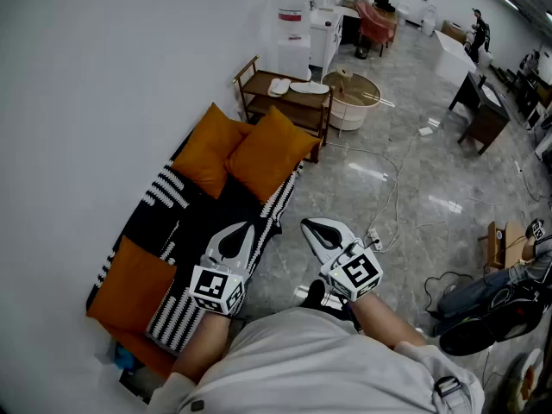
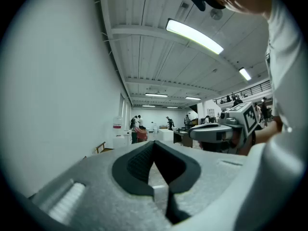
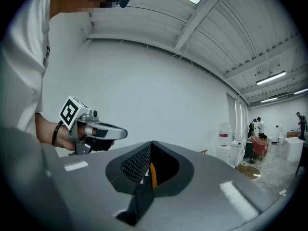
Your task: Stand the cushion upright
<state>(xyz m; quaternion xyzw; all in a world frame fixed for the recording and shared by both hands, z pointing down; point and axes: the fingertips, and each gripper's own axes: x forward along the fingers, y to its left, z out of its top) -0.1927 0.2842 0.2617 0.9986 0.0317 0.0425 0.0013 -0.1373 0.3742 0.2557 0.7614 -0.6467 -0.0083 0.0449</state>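
In the head view a sofa point(image 1: 185, 222) with a black-and-white striped cover runs along the white wall. An orange cushion point(image 1: 129, 285) lies flat on its near end. Two more orange cushions point(image 1: 211, 149) point(image 1: 269, 152) stand leaning at the far end. My left gripper point(image 1: 240, 228) hovers over the sofa's front edge, shut and empty. My right gripper point(image 1: 312, 224) is beside it over the floor, also shut and empty. Both point level, away from me. The left gripper view shows its shut jaws point(image 2: 154, 143) and the right gripper point(image 2: 221, 131). The right gripper view shows its shut jaws point(image 3: 152, 143) and the left gripper point(image 3: 96, 131).
A wooden side table point(image 1: 289, 102) with plates stands beyond the sofa, with a water dispenser point(image 1: 293, 33) behind it. A round wooden tub point(image 1: 354, 97) sits to its right. Cables point(image 1: 388, 197) trail over the grey floor. A dark desk point(image 1: 483, 115) and bags point(image 1: 492, 309) are at the right.
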